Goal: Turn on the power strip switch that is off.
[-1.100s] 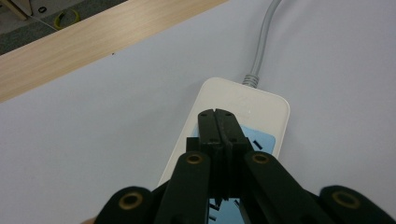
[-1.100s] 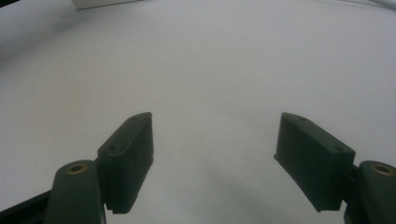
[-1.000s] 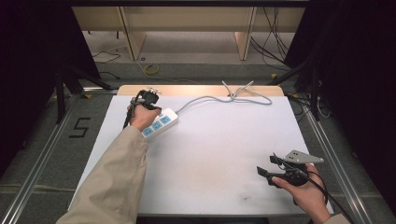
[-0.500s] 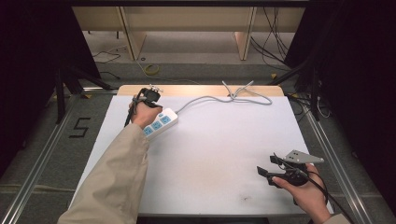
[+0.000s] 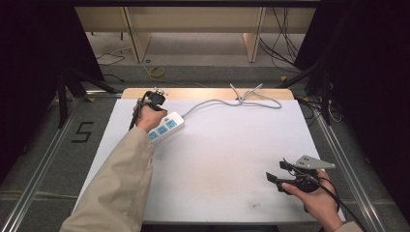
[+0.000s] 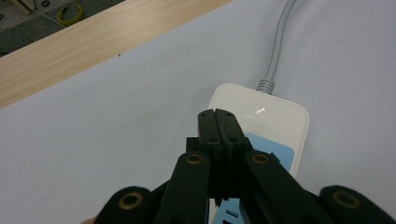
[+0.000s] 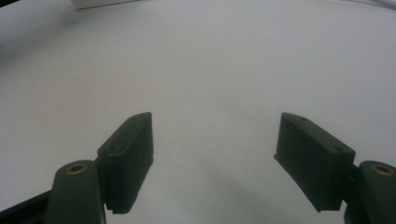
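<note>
A white power strip (image 5: 167, 126) with blue sockets lies at the back left of the white table top (image 5: 232, 145). Its grey cable (image 5: 212, 102) runs right to a knotted loop (image 5: 249, 95) near the back edge. My left hand (image 5: 146, 119) rests by the strip. In the left gripper view my left gripper (image 6: 216, 115) is shut, jaws pressed together with nothing between them, tips over the strip (image 6: 275, 119) close to its cable end (image 6: 267, 84). My right gripper (image 5: 276, 171) hovers low at the front right, open and empty (image 7: 217, 140), above bare table.
A bare wooden band (image 5: 203, 93) runs along the table's back edge. Metal rails (image 5: 43, 169) flank the table. On the floor beyond lie a yellow ring (image 5: 156, 72) and loose cables, with wooden shelving behind. A "5" (image 5: 82, 131) marks the floor at left.
</note>
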A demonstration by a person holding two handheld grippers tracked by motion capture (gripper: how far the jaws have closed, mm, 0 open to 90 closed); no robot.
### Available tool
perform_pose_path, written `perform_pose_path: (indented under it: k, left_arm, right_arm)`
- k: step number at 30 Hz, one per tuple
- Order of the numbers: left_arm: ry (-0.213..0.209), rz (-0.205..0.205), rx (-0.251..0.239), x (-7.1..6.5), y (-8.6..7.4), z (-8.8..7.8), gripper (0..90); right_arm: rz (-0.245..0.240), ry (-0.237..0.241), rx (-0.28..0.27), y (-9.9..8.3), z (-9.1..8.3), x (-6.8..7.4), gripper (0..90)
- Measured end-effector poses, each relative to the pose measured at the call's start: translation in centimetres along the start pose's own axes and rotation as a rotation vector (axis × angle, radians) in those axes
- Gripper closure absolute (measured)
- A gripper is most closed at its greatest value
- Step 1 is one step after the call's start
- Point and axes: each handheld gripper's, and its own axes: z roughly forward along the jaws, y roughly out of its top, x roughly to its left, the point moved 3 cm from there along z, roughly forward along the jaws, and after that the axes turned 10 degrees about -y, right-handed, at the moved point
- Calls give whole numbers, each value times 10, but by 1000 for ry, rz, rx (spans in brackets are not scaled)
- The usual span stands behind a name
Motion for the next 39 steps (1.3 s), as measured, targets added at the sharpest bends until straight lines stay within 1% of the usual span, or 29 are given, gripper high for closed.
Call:
perform_pose_path:
  k: [7, 13, 16, 22, 32, 34, 37, 39]
  left_arm:
    - [8, 8, 11, 1, 0, 4, 898]
    - [5, 20, 26, 0, -1, 8, 898]
    - [5, 19, 26, 0, -1, 10, 898]
    - [7, 35, 47, -1, -3, 16, 898]
    - [6, 38, 62, -1, -4, 20, 898]
    - [5, 34, 58, -2, -4, 22, 898]
    - [10, 43, 66, -4, -4, 24, 898]
    - [11, 41, 67, -3, -4, 25, 899]
  right_arm:
    - [1, 0, -2, 0, 0, 0, 280]
    - [1, 2, -1, 0, 0, 0, 280]
    - [2, 2, 1, 0, 0, 0, 280]
    - [1, 3, 4, -1, 0, -1, 279]
    - [-2, 4, 5, -1, 0, -1, 278]
    - [-3, 5, 4, -1, 0, -1, 278]
    - [-5, 7, 5, -1, 0, 0, 278]
    - [-4, 7, 5, -1, 0, 0, 277]
